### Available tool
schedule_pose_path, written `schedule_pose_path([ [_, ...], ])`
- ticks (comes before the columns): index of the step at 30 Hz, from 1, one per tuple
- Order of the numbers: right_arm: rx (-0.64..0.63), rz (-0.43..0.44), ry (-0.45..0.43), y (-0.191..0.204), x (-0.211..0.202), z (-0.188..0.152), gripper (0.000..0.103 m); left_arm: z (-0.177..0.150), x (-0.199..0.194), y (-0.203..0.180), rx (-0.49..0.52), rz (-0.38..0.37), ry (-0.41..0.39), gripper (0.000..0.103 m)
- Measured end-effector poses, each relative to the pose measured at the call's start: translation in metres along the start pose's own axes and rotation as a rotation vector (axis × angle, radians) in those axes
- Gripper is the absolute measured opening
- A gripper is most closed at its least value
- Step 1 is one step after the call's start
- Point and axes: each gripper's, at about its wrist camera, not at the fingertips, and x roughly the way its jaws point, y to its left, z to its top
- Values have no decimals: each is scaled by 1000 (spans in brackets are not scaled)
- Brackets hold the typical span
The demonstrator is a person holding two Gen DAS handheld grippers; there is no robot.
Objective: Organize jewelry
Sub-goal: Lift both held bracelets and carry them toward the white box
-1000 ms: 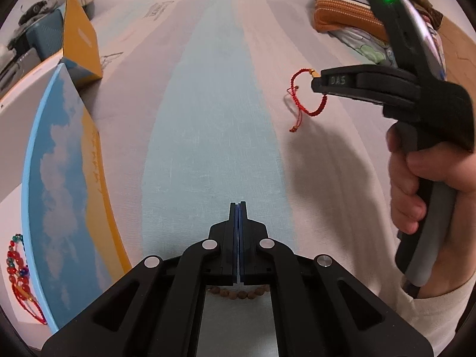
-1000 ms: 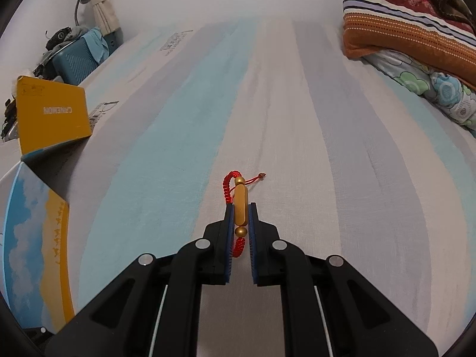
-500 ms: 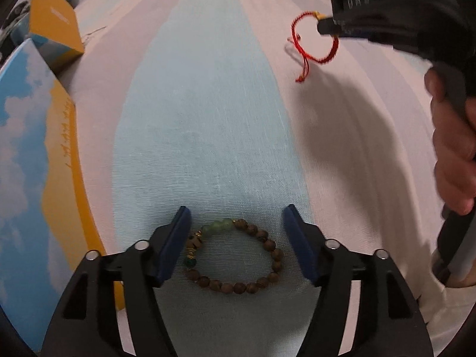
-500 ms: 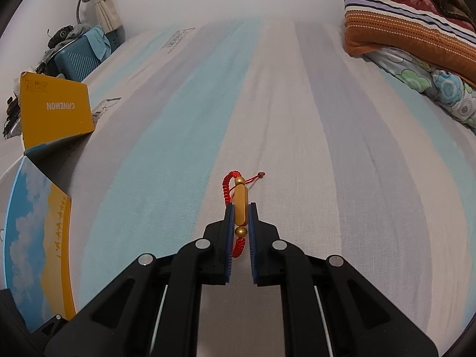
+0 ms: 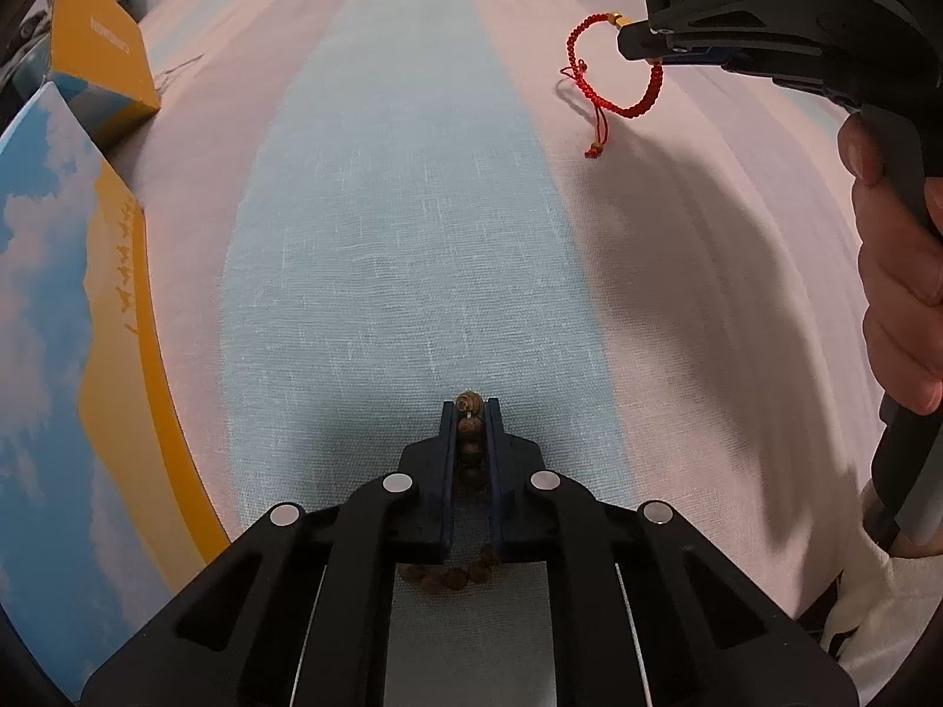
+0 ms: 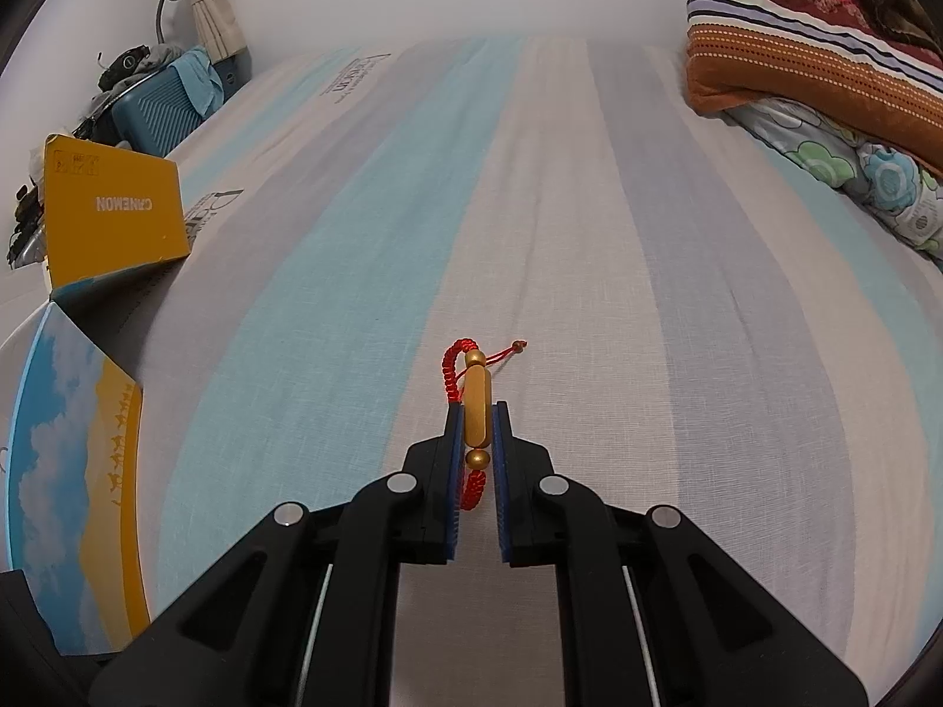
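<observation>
Bracelets come first: two are in view, one to each tool. A wooden bead bracelet (image 5: 470,430) sits low in the centre of the left wrist view, pinched between the closed jaws of the left gripper (image 5: 470,421), with a few beads trailing underneath against the striped bedsheet (image 5: 412,206). A red cord bracelet (image 6: 471,400) sits at the centre of the right wrist view, its gold tube bead clamped in the right gripper (image 6: 474,424); in the left view the same cord loop hangs at upper right, its tail dangling over the sheet. Slipping is the likely trouble. Round beads held by a narrow pinch could roll out if the tool tilts or jerks, and the smooth gold tube could slide free lengthwise. The hanging loop and tail could also snag on the sheet or on the other tool if the two pass close. One blue-and-yellow box (image 5: 71,294) lies along the left edge, with its one raised lid (image 6: 112,218) at upper left. One stack of folded blankets (image 6: 825,47) fills the upper right.
</observation>
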Motion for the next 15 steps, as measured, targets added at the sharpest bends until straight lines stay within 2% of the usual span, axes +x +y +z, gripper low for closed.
schedule_pose_path([
  [15,-10,8,-32,6,-15,1,8,-11,-37,-20,-15,-6,-69,7],
])
